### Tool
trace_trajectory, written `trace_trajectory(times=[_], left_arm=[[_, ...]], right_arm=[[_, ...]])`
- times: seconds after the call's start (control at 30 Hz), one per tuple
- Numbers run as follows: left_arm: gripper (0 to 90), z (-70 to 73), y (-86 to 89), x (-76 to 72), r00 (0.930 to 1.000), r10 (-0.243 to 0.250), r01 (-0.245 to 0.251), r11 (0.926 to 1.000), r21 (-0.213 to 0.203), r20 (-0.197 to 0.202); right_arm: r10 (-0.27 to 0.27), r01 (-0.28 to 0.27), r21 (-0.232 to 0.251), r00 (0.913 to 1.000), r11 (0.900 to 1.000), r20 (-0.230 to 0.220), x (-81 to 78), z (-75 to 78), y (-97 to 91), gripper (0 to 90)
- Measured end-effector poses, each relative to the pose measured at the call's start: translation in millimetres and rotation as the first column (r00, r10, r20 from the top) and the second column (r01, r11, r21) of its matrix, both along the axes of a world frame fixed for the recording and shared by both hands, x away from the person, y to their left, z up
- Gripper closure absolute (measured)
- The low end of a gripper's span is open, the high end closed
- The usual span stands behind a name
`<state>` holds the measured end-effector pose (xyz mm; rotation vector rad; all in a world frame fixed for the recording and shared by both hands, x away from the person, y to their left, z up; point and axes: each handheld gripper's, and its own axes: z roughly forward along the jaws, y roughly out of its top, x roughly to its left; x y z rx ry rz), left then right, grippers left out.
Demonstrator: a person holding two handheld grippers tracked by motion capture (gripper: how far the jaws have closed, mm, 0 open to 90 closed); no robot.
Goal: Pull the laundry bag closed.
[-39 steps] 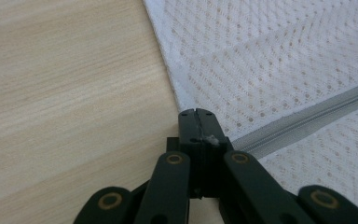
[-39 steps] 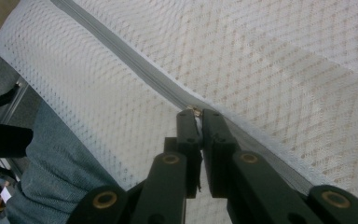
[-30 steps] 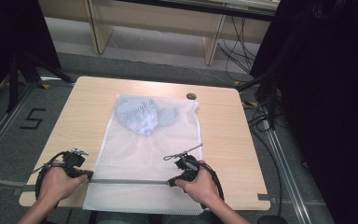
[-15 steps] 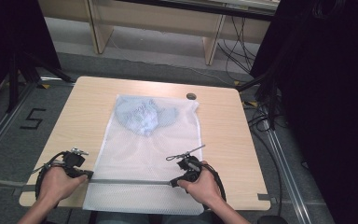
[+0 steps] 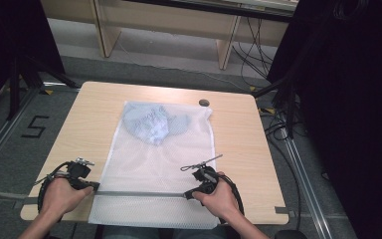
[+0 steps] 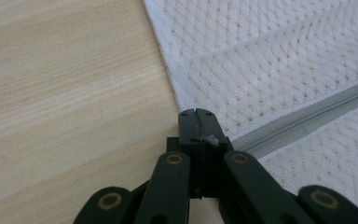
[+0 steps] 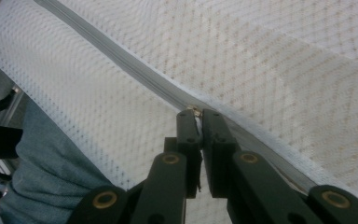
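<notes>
The mesh bag (image 5: 154, 169) lay flat across the bench (image 5: 238, 149), overhanging its near edge, while the left tool (image 6: 196, 113) stayed pinched on the zipper's (image 5: 139, 193) end, anchoring it, and the right tool (image 7: 197, 113) clamped the zipper pull (image 7: 196, 112) to slide it.

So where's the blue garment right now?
In the high view, the blue garment lies bunched inside the far end of the white mesh bag, near the table's far edge.

A lab-style recording space: a wooden tabletop (image 5: 104, 107) is standing between black curtains (image 5: 348, 74), with cables (image 5: 251, 47) trailing over grey floor.
</notes>
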<state>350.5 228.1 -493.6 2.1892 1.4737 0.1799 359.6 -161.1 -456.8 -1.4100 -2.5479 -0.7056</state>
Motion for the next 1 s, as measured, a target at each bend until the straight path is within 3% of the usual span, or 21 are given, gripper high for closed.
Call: trace_trajectory(times=[0.33, 0.4, 0.47, 0.53, 0.57, 0.9, 0.97, 1.0], left_arm=[[90.0, 1.0, 0.3, 0.3, 0.9999, -0.005, 0.005, 1.0, 0.007, -0.014], [90.0, 0.1, -0.2, -0.1, 1.0, 0.002, -0.002, 1.0, 0.004, 0.001], [90.0, 1.1, 0.4, 0.3, 0.9999, -0.006, 0.006, 1.0, 0.007, -0.015], [90.0, -0.6, -0.2, 0.0, 1.0, 0.001, -0.001, 1.0, -0.002, 0.007], [90.0, 1.3, 0.3, 0.5, 0.9998, -0.008, 0.008, 0.9999, 0.01, -0.017], [90.0, 1.2, 0.2, 0.5, 0.9999, -0.007, 0.008, 0.9999, 0.011, -0.015], [90.0, 1.8, 0.0, 0.5, 0.9998, -0.007, 0.007, 0.9999, 0.014, -0.02], [90.0, 1.8, -0.3, 0.5, 0.9998, -0.008, 0.008, 0.9998, 0.016, -0.019]], right_arm=[[-0.007, 0.007, 0.001, 1.0, 1.0, 0.005, 0.0, -0.9, -4.2, 87.0], [-0.002, 0.002, 0.005, 1.0, 1.0, 0.007, 0.8, -1.3, -4.9, 87.1], [-0.006, 0.006, -0.002, 0.9999, 1.0, 0.011, 0.9, -1.3, -5.9, 87.1], [-0.009, 0.009, -0.004, 0.9999, 1.0, 0.008, 1.0, -0.6, -8.3, 87.1], [-0.016, 0.016, -0.003, 0.9999, 0.9999, -0.002, 0.6, 0.1, -8.9, 87.1], [-0.03, 0.03, -0.009, 0.9995, 0.9995, 0.004, 1.8, -1.4, -16.9, 87.1], [-0.033, 0.033, -0.007, 0.9995, 0.9994, 0.0, 2.1, -2.0, -19.0, 87.0], [-0.052, 0.052, -0.013, 0.9984, 0.9986, -0.023, 0.9, -0.7, -18.9, 87.1]])
